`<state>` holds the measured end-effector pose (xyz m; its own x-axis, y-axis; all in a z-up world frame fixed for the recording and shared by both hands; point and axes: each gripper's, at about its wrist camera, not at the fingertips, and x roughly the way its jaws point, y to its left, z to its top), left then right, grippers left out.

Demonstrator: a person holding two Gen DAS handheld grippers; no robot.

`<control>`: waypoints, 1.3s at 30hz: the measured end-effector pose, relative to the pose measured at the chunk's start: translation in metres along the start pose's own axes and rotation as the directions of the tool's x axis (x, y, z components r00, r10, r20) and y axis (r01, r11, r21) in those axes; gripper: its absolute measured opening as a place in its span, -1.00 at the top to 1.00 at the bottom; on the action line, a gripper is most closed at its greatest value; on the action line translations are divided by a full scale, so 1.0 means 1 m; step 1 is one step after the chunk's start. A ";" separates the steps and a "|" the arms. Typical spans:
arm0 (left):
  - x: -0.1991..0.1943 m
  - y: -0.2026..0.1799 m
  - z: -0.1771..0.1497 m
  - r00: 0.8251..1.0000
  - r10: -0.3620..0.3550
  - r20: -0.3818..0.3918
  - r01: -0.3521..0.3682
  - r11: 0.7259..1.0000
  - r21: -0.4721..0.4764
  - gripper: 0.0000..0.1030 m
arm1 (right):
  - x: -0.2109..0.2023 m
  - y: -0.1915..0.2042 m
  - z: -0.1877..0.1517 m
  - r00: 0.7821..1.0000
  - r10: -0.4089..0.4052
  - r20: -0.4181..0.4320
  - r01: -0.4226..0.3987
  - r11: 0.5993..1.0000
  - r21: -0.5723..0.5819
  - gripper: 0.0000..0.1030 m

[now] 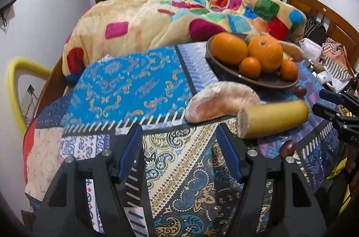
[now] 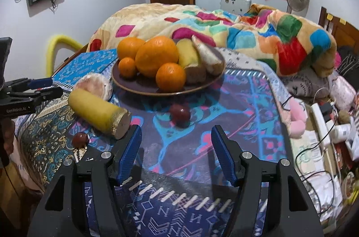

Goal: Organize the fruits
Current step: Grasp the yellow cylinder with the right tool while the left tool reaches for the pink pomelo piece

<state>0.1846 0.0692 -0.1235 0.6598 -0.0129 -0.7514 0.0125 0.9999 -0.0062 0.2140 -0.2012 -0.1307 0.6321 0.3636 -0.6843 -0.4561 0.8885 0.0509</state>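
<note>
Blue-padded jaws of the left tool [image 1: 179, 138] are seen parted with nothing between them, only patterned cloth [image 1: 125, 84] below. The right tool [image 2: 176, 142] is likewise spread apart and empty, hovering above the dark blue part of the cloth [image 2: 246, 98]. In the left view the right tool [image 1: 323, 102] is glimpsed at the right edge, and in the right view the left tool [image 2: 42, 85] shows at the left edge.

A brown plate [image 2: 143, 85] is set on the cloth in front of a heaped blanket [image 2: 258, 35]. On it are held two big oranges [image 2: 157, 58], two small oranges [image 2: 171, 76] and some yellow and pale pieces [image 2: 189, 55] leaning at the right side.

Off the plate, a yellow cylinder [image 2: 96, 111] with a cut end is laid on its side just beside the plate's left rim, with a pale rounded piece [image 2: 94, 84] touching it behind. One dark red fruit [image 2: 180, 113] is placed in front of the plate, near the right tool's tips; another [image 2: 79, 138] lies near the cylinder's cut end
</note>
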 end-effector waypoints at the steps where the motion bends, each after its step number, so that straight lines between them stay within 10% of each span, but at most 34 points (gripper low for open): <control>1: 0.003 -0.001 -0.001 1.000 -0.006 -0.006 0.006 1.000 -0.003 -0.32 | 0.003 0.001 0.000 1.000 0.007 -0.005 -0.007 1.000 0.004 -0.18; 39: 0.005 -0.054 0.012 0.993 -0.120 -0.012 0.119 0.993 -0.015 -0.32 | -0.042 -0.006 -0.036 0.999 0.030 0.016 -0.030 0.999 -0.041 -0.18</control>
<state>0.1968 0.0148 -0.1192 0.6444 -0.1323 -0.7532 0.0799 0.9912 -0.1058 0.1680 -0.2319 -0.1280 0.6280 0.3950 -0.6705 -0.5002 0.8649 0.0411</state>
